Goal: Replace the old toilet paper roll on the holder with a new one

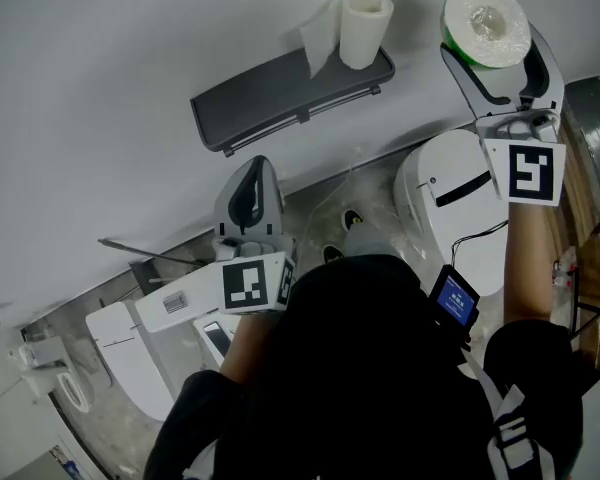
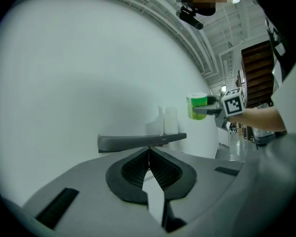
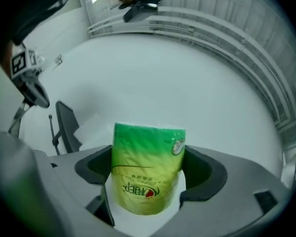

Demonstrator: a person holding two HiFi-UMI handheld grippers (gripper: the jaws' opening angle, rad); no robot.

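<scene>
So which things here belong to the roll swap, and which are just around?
Job: wrapped new roll, clamped in right gripper; old roll; dark holder shelf under it.
Just around: white toilet; blue-screened device.

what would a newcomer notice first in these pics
The bright green wrapped roll, clamped in the right gripper and held up against the white wall, catches the eye first. Next is the white roll standing upright at the right end of the dark wall holder, with a loose sheet beside it. The left gripper sits lower, jaws together and empty.
</scene>
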